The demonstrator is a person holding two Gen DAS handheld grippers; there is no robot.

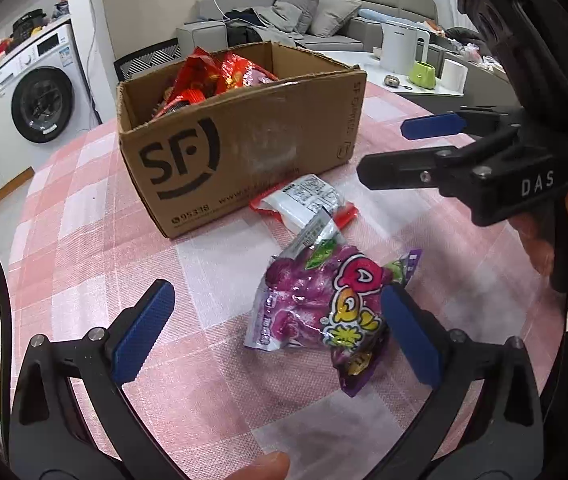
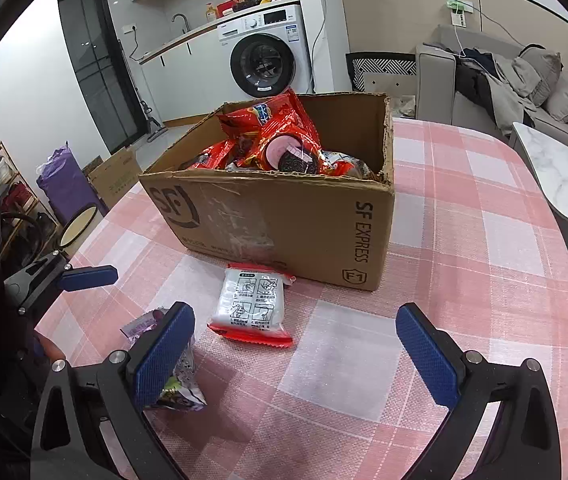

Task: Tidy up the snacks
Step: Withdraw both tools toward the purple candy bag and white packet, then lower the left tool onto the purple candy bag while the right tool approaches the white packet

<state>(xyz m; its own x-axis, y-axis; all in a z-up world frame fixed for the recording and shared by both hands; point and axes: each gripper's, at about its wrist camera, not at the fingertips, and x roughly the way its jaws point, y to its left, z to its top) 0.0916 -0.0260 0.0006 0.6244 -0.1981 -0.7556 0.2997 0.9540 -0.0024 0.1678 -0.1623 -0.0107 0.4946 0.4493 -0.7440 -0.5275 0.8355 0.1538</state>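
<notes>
Cardboard SF box (image 2: 284, 224) on the pink-checked desk (image 2: 484, 240) already holds several red snack bags (image 2: 279, 136); two remain outside, a white-and-red packet (image 2: 249, 304) just before it and a purple candy bag (image 1: 320, 312) nearer. Left tongs (image 1: 275, 336) and right tongs (image 2: 296, 356) both gape wide, empty

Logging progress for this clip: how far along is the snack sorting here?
Mostly done: several red packs already sit in the cardboard box. In hand: nothing; the left gripper is open around the purple snack bag. Left: that bag and the white-and-red packet on the table; the right gripper is open.
</notes>
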